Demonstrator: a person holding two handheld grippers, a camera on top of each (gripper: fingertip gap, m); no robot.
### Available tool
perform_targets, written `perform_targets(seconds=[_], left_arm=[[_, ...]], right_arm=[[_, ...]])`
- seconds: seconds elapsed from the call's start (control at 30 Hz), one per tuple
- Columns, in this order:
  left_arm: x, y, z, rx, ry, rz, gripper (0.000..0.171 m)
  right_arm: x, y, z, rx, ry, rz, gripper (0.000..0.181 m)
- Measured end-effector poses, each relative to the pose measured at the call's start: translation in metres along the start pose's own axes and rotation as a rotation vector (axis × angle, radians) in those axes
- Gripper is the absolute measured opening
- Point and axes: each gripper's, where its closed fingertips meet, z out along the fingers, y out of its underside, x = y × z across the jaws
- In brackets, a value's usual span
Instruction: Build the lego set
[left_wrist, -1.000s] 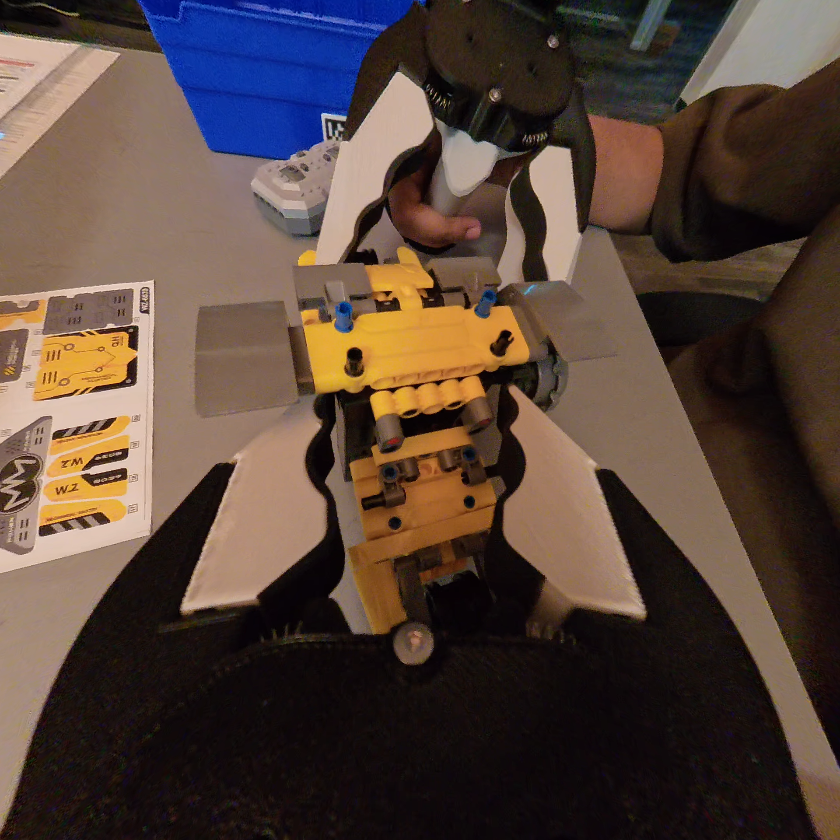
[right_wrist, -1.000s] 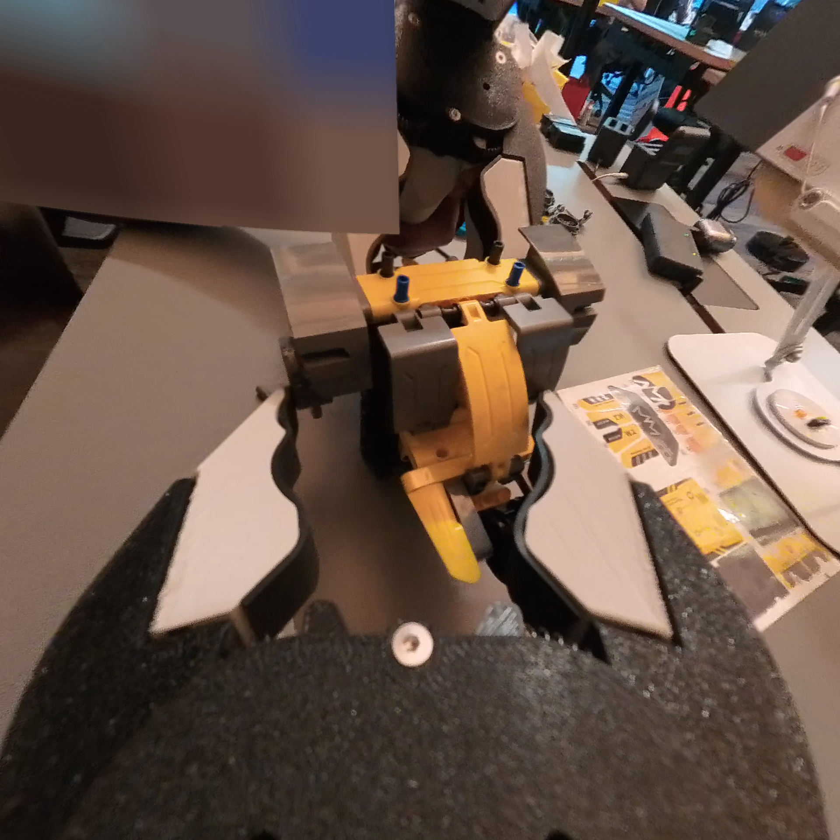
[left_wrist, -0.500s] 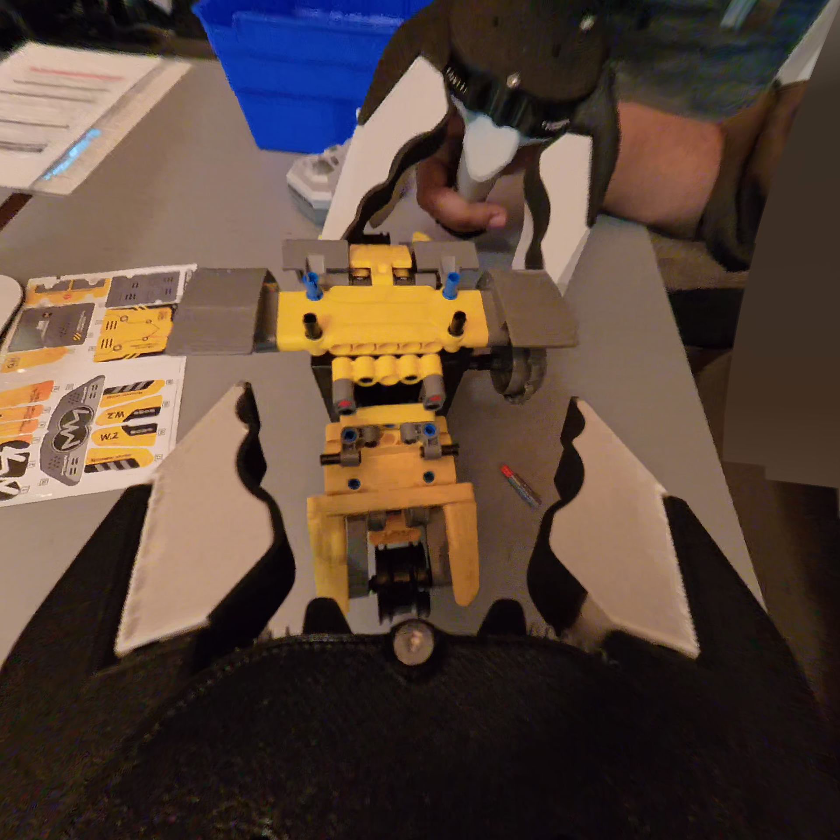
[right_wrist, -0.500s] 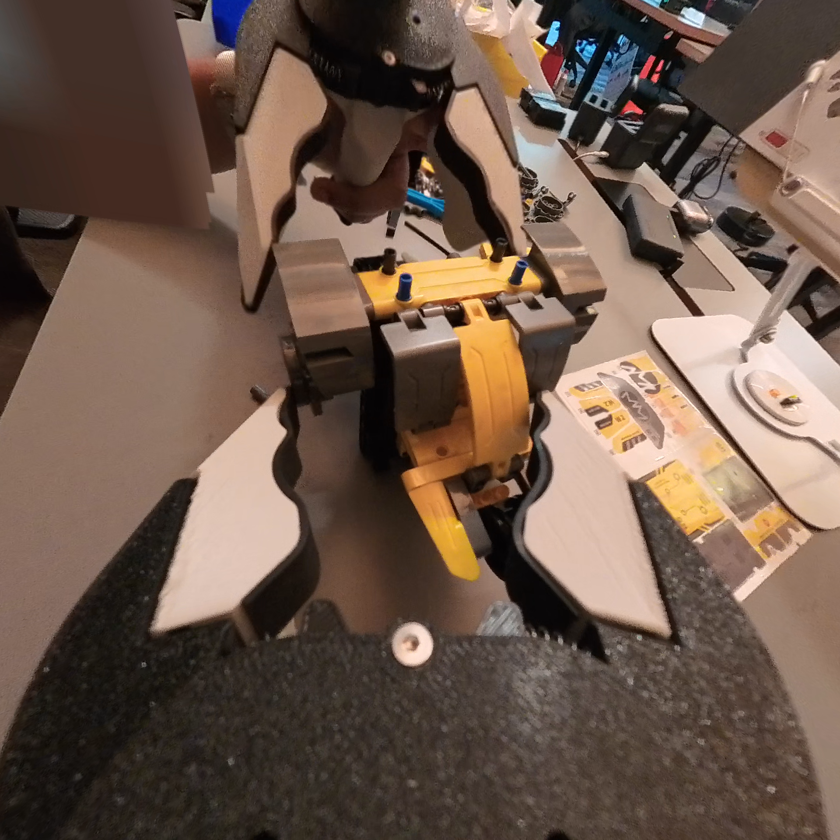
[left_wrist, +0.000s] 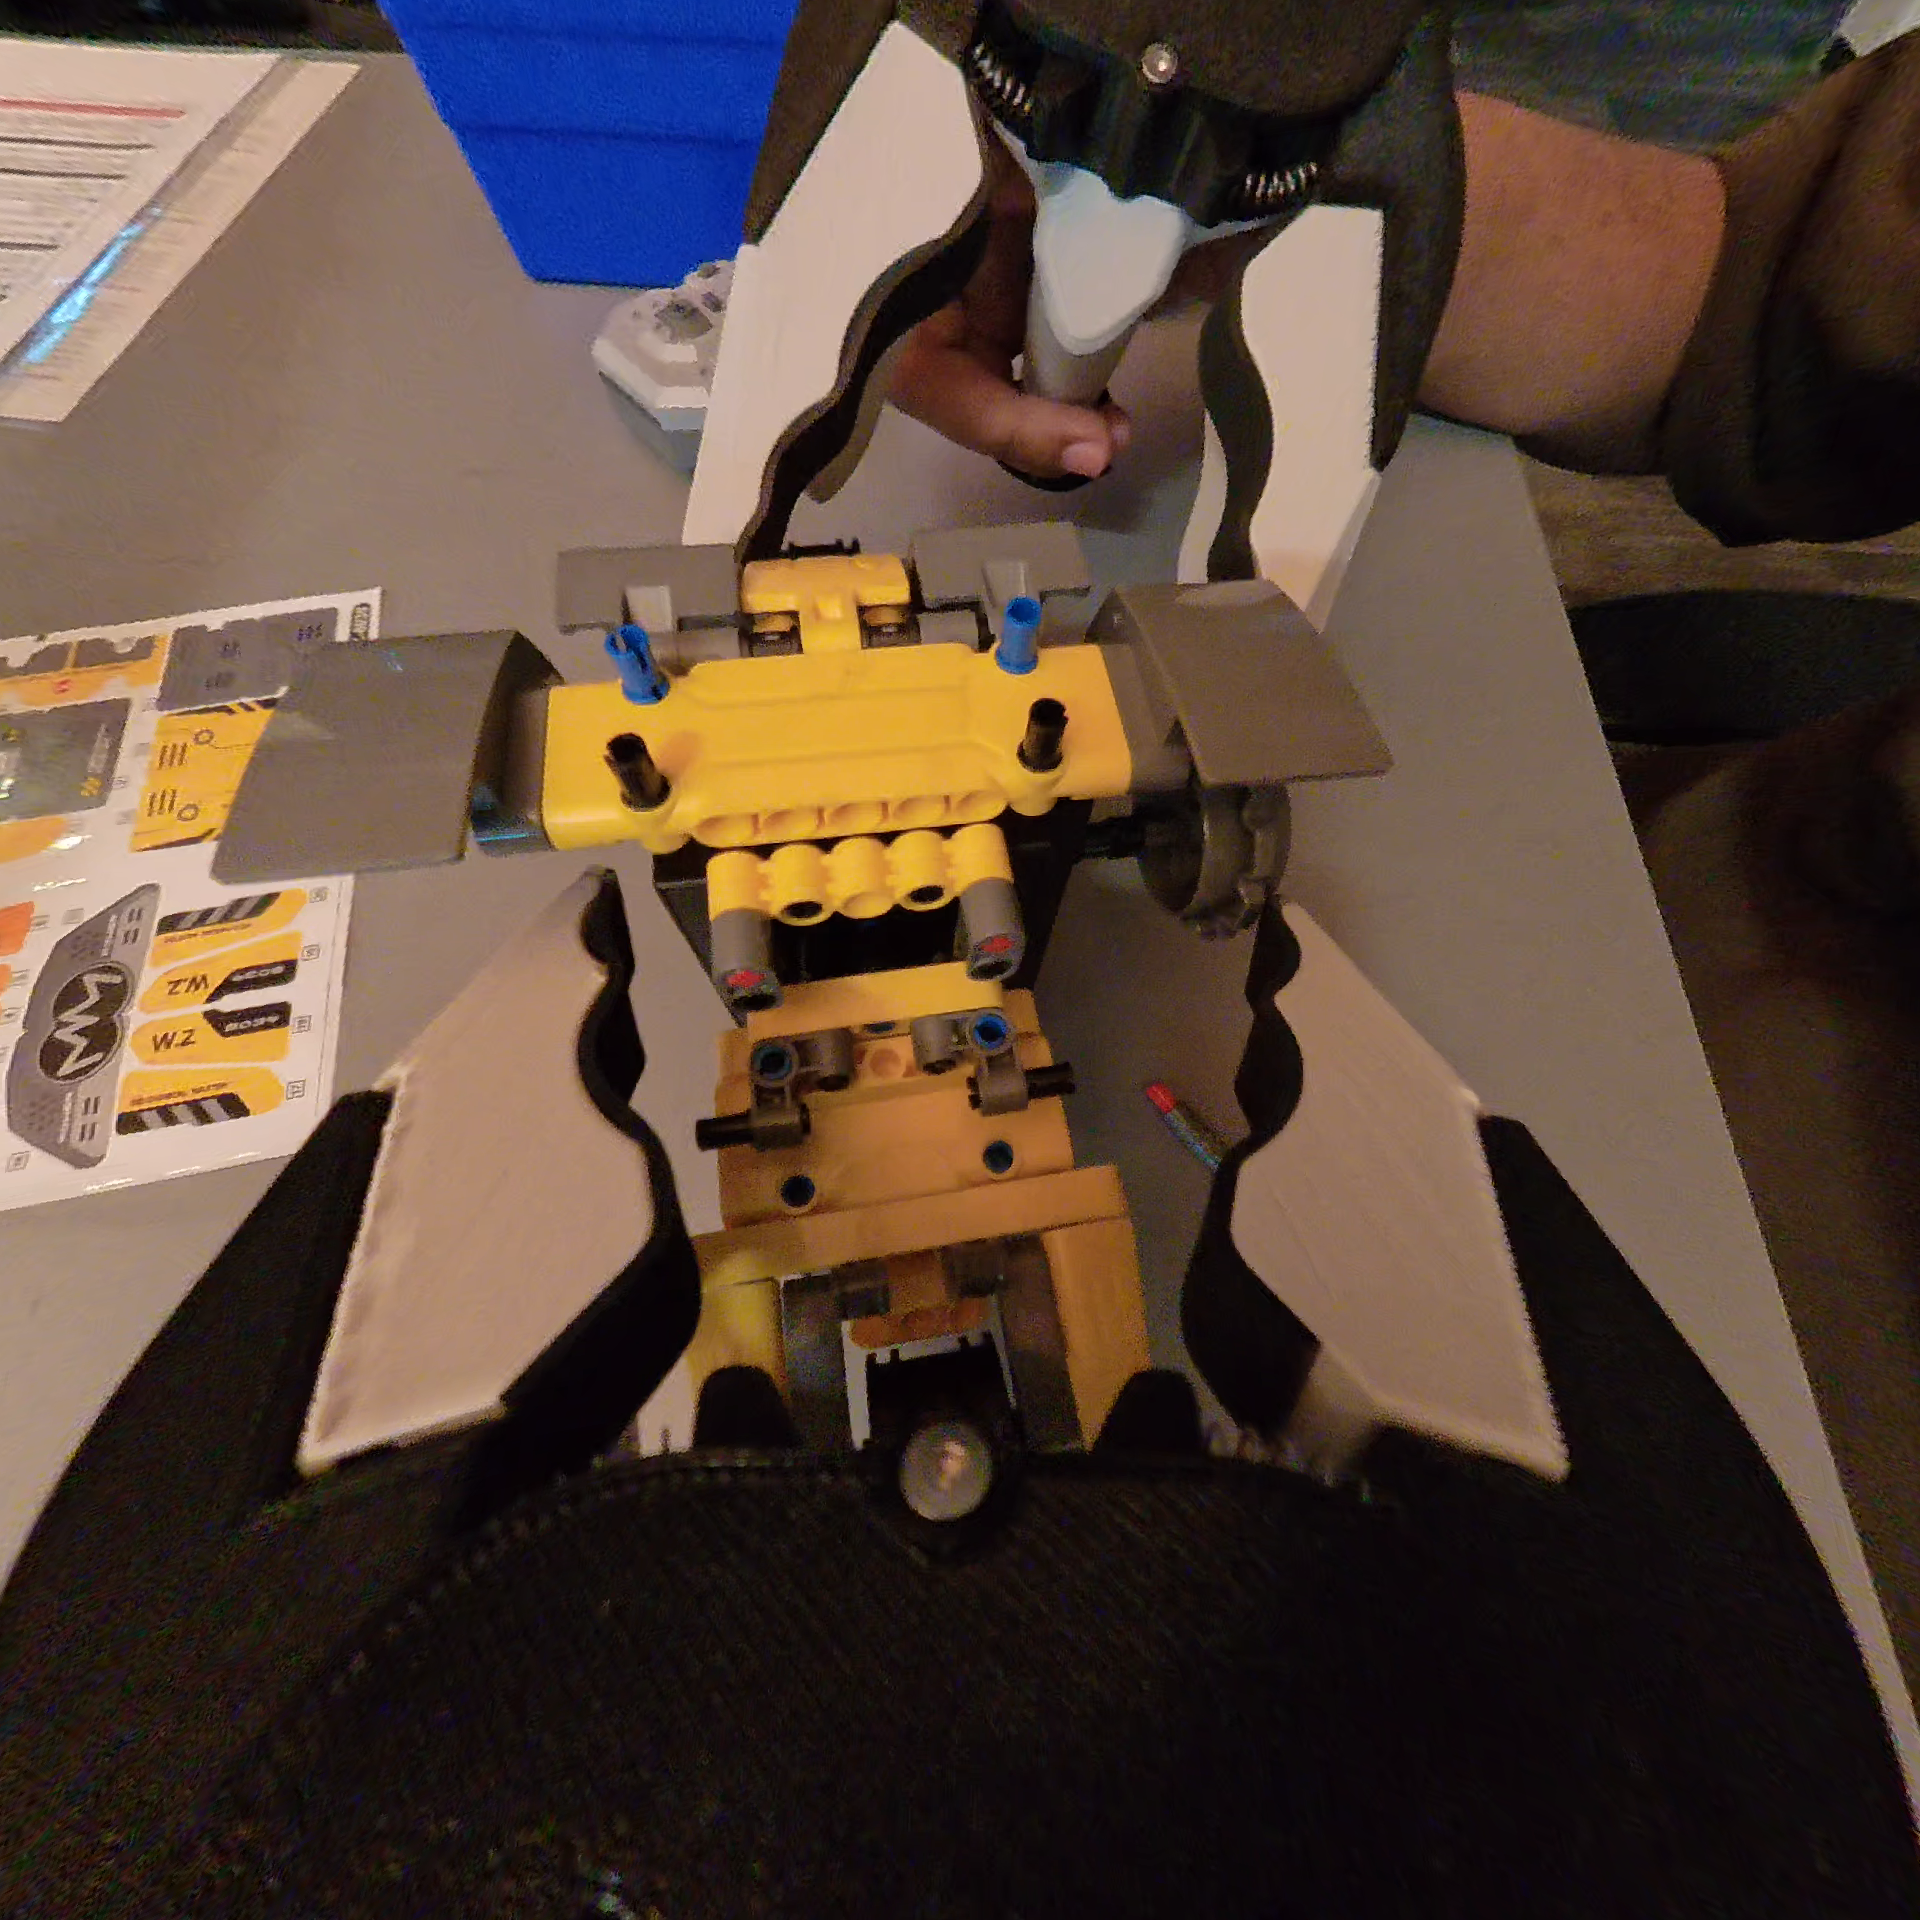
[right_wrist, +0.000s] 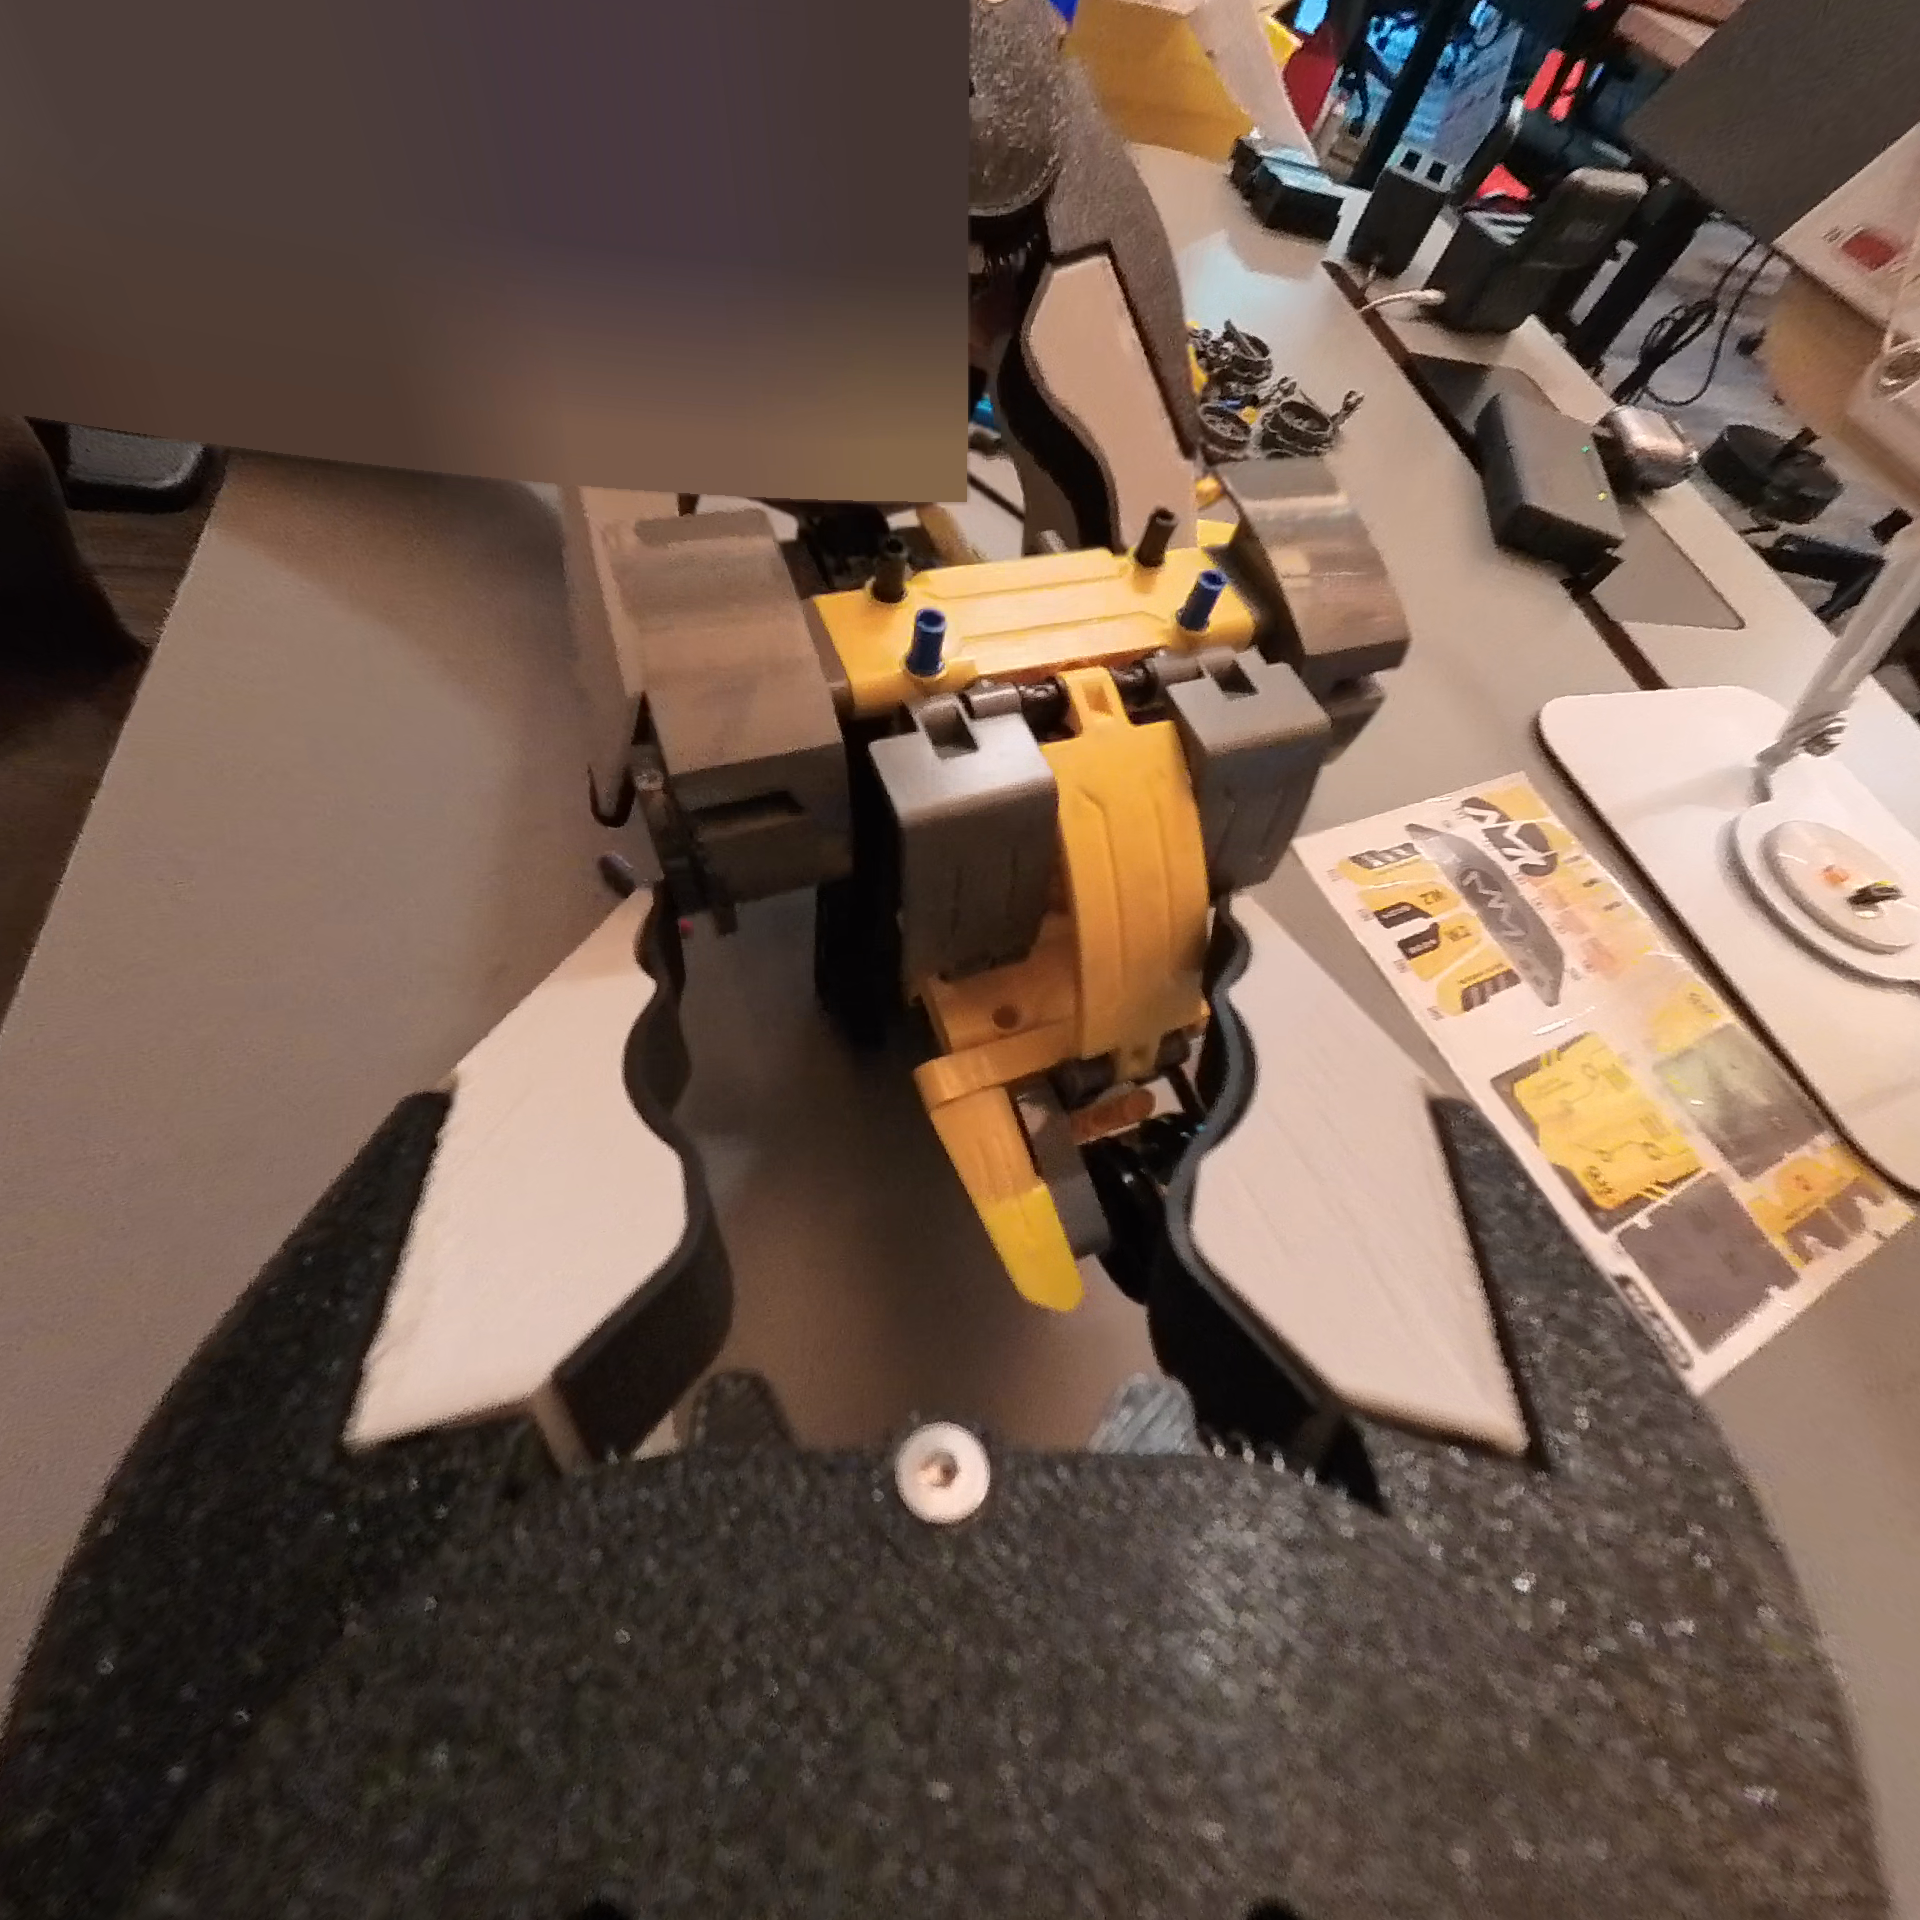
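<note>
- Since the frame half a second back, the left gripper (left_wrist: 935, 1049) has come forward: its fingers now stand close on either side of the narrow rear body of the yellow and grey plastic brick-built vehicle model (left_wrist: 862, 831). A gap shows at each side, so it is open and not gripping.
- Right gripper (right_wrist: 935, 1029) is spread open about the model's sloping yellow nose; its right finger (right_wrist: 1320, 1174) lies just against that end, the left well clear.
- Model stands on the grey tabletop (left_wrist: 312, 416), between the two grippers.
- Printed sticker sheet (left_wrist: 177, 997) lies beside it; blue plastic bin (left_wrist: 623, 135) beyond.
- Handling, as judged: light and rigid, but press-fit; the grey side panels and protruding pins would likely pop off. Hold the solid yellow body, not the panels.
</note>
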Motion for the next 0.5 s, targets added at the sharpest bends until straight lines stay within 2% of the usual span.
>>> perform_targets(seconds=[0.1,0.5], left_arm=[[0.0046,0.0029,0.0001,-0.019,0.029,-0.001,0.104],[0.0037,0.0049,-0.0011,-0.051,0.024,0.014,0.102]], right_arm=[[-0.0002,-0.0003,0.0000,-0.003,0.000,-0.005,0.100],[-0.0016,-0.0013,0.0003,-0.002,-0.013,0.002,0.098]])
